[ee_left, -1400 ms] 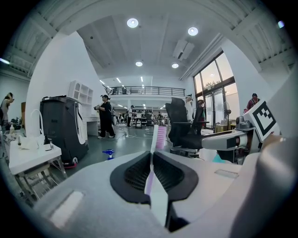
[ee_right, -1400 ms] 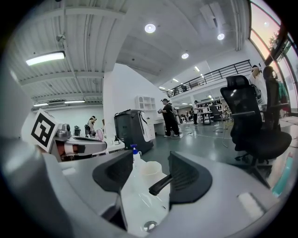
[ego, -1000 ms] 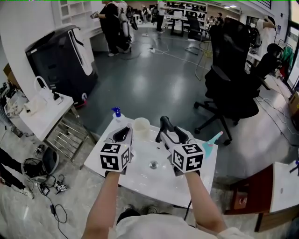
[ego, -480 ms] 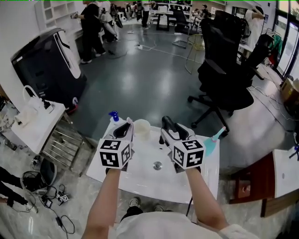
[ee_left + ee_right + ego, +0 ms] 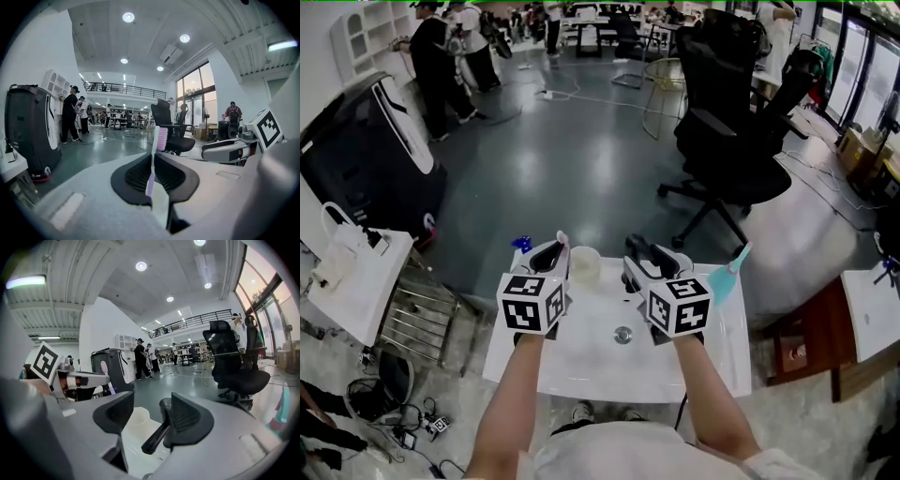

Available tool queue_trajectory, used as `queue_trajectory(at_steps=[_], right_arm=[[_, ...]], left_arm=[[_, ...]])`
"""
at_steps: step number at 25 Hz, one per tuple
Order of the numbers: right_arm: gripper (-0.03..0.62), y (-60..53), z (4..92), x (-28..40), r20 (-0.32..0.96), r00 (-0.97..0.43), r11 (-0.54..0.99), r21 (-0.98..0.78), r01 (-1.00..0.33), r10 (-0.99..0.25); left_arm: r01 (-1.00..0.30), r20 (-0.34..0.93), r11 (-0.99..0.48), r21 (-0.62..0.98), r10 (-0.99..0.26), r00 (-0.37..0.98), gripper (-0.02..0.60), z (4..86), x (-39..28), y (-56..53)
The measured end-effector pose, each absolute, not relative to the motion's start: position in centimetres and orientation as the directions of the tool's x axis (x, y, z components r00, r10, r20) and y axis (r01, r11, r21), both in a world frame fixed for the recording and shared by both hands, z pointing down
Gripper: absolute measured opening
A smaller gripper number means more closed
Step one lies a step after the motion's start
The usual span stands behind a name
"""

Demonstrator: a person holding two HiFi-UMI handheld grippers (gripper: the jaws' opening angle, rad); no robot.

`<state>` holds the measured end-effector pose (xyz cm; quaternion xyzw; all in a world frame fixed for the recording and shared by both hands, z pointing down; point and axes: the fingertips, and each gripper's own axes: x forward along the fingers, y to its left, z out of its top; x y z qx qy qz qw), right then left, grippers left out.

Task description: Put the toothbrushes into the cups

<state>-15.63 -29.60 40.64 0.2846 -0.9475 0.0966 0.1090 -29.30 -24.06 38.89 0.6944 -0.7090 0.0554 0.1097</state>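
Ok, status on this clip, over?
Left gripper shut on pink toothbrush, bristles up. Right gripper open, nothing gripped. White cup ahead on sink, toothbrush not in yet. Black tap close to right gripper.

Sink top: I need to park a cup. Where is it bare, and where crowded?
Bare: the basin around the drain, towards the near rim, and the right-hand strip nearer than the teal object. Crowded: the far edge, with blue bottle, cup, black faucet, the left gripper holding a toothbrush, and the right gripper.
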Motion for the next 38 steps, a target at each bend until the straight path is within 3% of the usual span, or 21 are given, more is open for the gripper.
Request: queue_trajectory(at_steps=[38], right_arm=[[0.233, -29.9, 42.9, -13.3, 0.294, -0.671, 0.678, -0.095, -0.729, -0.680]], left_arm=[[-0.973, 0.387, -0.173, 0.155, -0.895, 0.221, 0.026, 48.9, -28.5, -29.0]])
